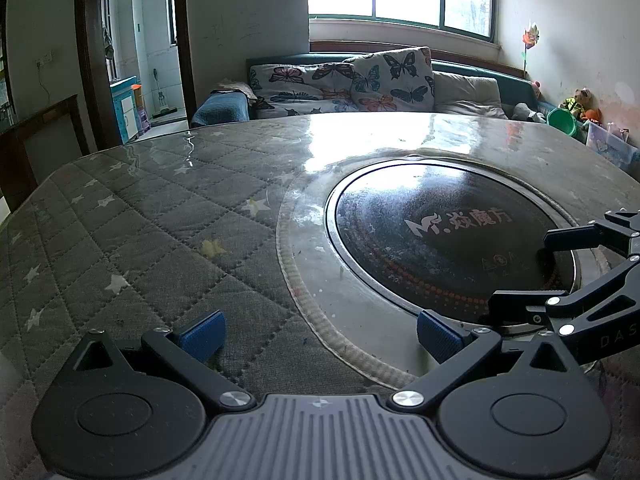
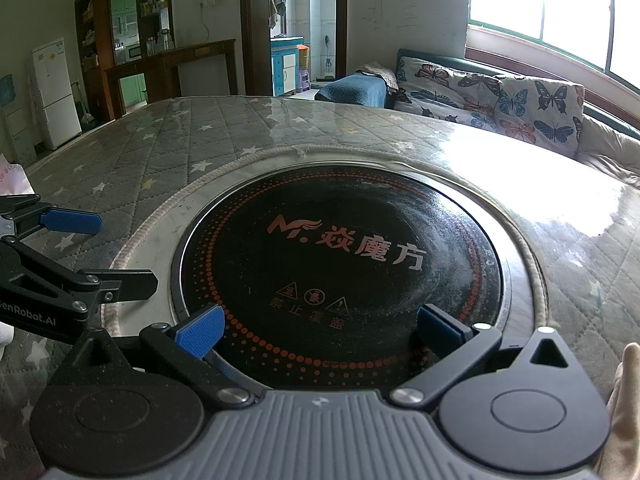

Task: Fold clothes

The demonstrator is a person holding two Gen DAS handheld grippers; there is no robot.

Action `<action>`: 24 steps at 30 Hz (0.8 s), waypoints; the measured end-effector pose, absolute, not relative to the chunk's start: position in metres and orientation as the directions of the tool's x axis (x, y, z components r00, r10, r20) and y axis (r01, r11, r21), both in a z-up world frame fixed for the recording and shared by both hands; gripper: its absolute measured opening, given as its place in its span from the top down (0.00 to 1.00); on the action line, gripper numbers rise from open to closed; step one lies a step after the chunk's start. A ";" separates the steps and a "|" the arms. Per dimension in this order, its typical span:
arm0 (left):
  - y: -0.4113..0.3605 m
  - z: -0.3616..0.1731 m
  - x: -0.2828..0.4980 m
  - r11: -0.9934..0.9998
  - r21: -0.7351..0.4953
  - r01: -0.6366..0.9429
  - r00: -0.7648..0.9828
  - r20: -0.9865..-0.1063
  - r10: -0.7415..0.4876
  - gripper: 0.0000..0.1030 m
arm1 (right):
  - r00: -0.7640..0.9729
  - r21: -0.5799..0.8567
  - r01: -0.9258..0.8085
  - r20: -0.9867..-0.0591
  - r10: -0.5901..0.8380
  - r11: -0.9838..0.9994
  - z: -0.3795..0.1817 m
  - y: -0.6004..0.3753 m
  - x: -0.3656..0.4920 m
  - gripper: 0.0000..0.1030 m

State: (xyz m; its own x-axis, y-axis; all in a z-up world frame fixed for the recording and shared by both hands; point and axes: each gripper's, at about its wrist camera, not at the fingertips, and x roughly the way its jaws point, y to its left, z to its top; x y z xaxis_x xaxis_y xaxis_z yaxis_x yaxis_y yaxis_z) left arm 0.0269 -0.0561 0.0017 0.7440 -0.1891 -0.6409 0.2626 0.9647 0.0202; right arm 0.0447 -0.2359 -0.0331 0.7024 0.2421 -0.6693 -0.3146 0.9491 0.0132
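No garment shows on the table in either view. My left gripper (image 1: 320, 338) is open and empty, low over the grey quilted star-print table cover (image 1: 132, 240). My right gripper (image 2: 320, 334) is open and empty over the black round heater plate (image 2: 340, 272) set in the table's middle. The right gripper also shows at the right edge of the left wrist view (image 1: 560, 272). The left gripper shows at the left edge of the right wrist view (image 2: 92, 256), open. A beige cloth edge (image 2: 624, 412) shows at the far right of the right wrist view; I cannot tell what it is.
The heater plate (image 1: 440, 240) has a pale rope-like rim around it (image 2: 168, 204). A sofa with butterfly cushions (image 1: 360, 80) stands behind the table under the window. A white fridge (image 2: 56, 92) and a dark wood cabinet (image 2: 168, 68) stand at the far left.
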 end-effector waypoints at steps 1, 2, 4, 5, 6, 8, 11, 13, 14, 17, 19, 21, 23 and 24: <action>-0.056 0.002 0.027 0.965 0.020 0.263 0.744 -0.641 -0.189 0.00 | 0.702 0.013 -0.315 -0.669 0.242 0.949 -0.033 -0.236 0.045 0.00; -0.056 0.002 0.027 0.965 0.021 0.263 0.744 -0.641 -0.189 0.00 | 0.702 0.013 -0.315 -0.669 0.242 0.949 -0.033 -0.236 0.045 0.00; -0.057 0.002 0.026 0.965 0.021 0.262 0.744 -0.641 -0.188 0.00 | 0.703 0.013 -0.315 -0.669 0.242 0.949 -0.033 -0.236 0.045 0.00; -0.057 0.002 0.027 0.965 0.021 0.262 0.744 -0.641 -0.188 0.00 | 0.703 0.013 -0.315 -0.669 0.242 0.949 -0.033 -0.236 0.045 0.00; -0.057 0.002 0.026 0.965 0.021 0.262 0.744 -0.641 -0.188 0.00 | 0.703 0.013 -0.315 -0.669 0.242 0.949 -0.033 -0.236 0.045 0.00; -0.057 0.002 0.027 0.965 0.021 0.262 0.744 -0.641 -0.188 0.00 | 0.703 0.013 -0.315 -0.669 0.242 0.949 -0.033 -0.235 0.045 0.00; -0.058 0.001 0.027 0.965 0.021 0.262 0.744 -0.641 -0.188 0.00 | 0.703 0.013 -0.314 -0.669 0.242 0.949 -0.033 -0.235 0.045 0.00; -0.058 0.002 0.027 0.965 0.021 0.262 0.744 -0.641 -0.188 0.00 | 0.703 0.013 -0.314 -0.669 0.242 0.949 -0.033 -0.235 0.045 0.00; -0.058 0.002 0.027 0.965 0.021 0.262 0.744 -0.641 -0.188 0.00 | 0.703 0.013 -0.315 -0.669 0.242 0.949 -0.033 -0.235 0.045 0.00; -0.058 0.002 0.027 0.965 0.021 0.262 0.744 -0.641 -0.188 0.00 | 0.703 0.013 -0.314 -0.669 0.242 0.949 -0.033 -0.235 0.045 0.00; -0.058 0.002 0.027 0.965 0.022 0.262 0.744 -0.641 -0.188 0.00 | 0.703 0.013 -0.314 -0.669 0.242 0.949 -0.033 -0.235 0.045 0.00; -0.058 0.002 0.027 0.965 0.021 0.262 0.744 -0.641 -0.188 0.00 | 0.703 0.013 -0.314 -0.669 0.242 0.949 -0.034 -0.235 0.045 0.00; -0.058 0.002 0.027 0.965 0.022 0.262 0.744 -0.641 -0.188 0.00 | 0.703 0.013 -0.314 -0.669 0.242 0.949 -0.034 -0.235 0.045 0.00; -0.058 0.002 0.027 0.965 0.021 0.262 0.744 -0.641 -0.188 0.00 | 0.703 0.013 -0.314 -0.669 0.242 0.949 -0.034 -0.235 0.045 0.00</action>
